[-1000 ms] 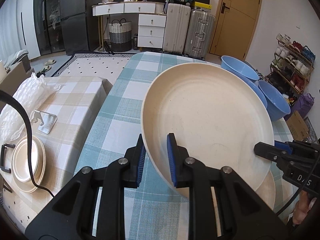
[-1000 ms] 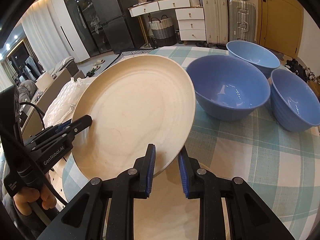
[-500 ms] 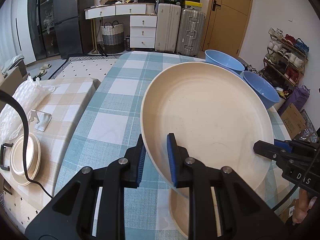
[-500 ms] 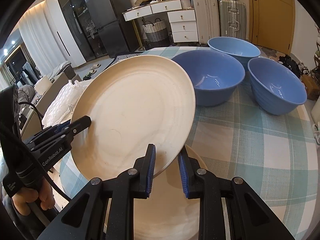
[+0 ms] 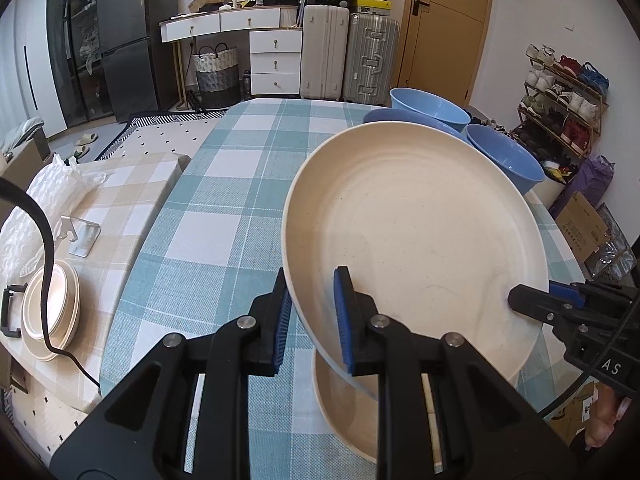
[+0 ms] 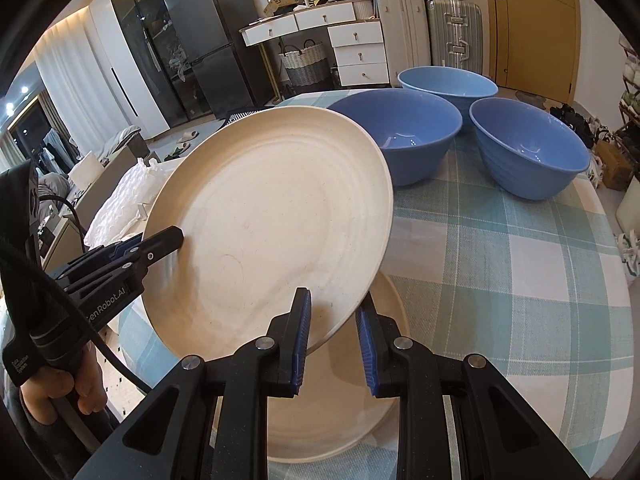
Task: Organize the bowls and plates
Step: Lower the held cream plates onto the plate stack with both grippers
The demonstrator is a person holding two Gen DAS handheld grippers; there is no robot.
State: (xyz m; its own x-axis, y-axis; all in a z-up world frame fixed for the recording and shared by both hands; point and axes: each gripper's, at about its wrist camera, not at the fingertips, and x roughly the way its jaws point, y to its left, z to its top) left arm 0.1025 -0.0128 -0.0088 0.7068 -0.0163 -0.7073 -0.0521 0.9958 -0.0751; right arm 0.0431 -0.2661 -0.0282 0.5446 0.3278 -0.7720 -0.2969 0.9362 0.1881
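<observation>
Both the left gripper [image 5: 311, 316] and right gripper [image 6: 335, 338] have their jaws clamped on the rim of a tilted cream plate [image 6: 272, 220], held at frame centre above a second plate [image 6: 332, 412] on the table [image 6: 500, 264], so the stacking step seems underway, calling for levelling and lowering.

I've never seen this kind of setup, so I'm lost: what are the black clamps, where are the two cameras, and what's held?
No machine here: a person holds a black two-finger clamp in each hand, each with a camera looking along its fingers. One view is from the left gripper, the other from the right gripper. Both grip opposite rim edges of one large cream round plate, tilted above a second cream plate lying on the teal checked tablecloth. Three blue bowls stand behind.
</observation>
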